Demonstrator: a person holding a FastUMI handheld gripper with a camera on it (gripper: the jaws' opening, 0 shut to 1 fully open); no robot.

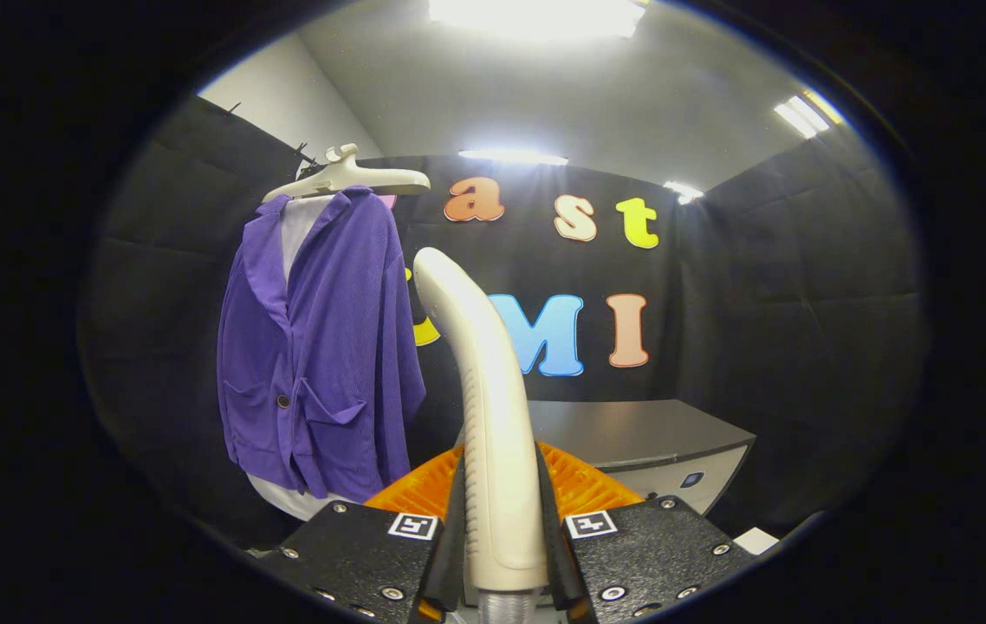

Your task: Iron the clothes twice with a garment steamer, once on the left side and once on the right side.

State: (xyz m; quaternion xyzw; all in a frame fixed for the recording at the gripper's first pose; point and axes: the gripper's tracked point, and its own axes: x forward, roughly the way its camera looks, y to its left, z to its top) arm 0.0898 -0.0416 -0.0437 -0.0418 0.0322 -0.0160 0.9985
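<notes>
My gripper (502, 529) is shut on the cream handle of the garment steamer (480, 373), which stands upright between the fingers and curves up and to the left at its top. A purple jacket (320, 355) over a white shirt hangs on a cream hanger (346, 178) to the left, beyond the steamer. The steamer's head is apart from the jacket, just right of its right sleeve. A clear hose end shows below the handle, between the fingers.
A grey cabinet (640, 433) stands ahead on the right against the black cloth wall. An orange ribbed part (580, 485) lies just behind the fingers. A small white object (757, 540) sits low on the right.
</notes>
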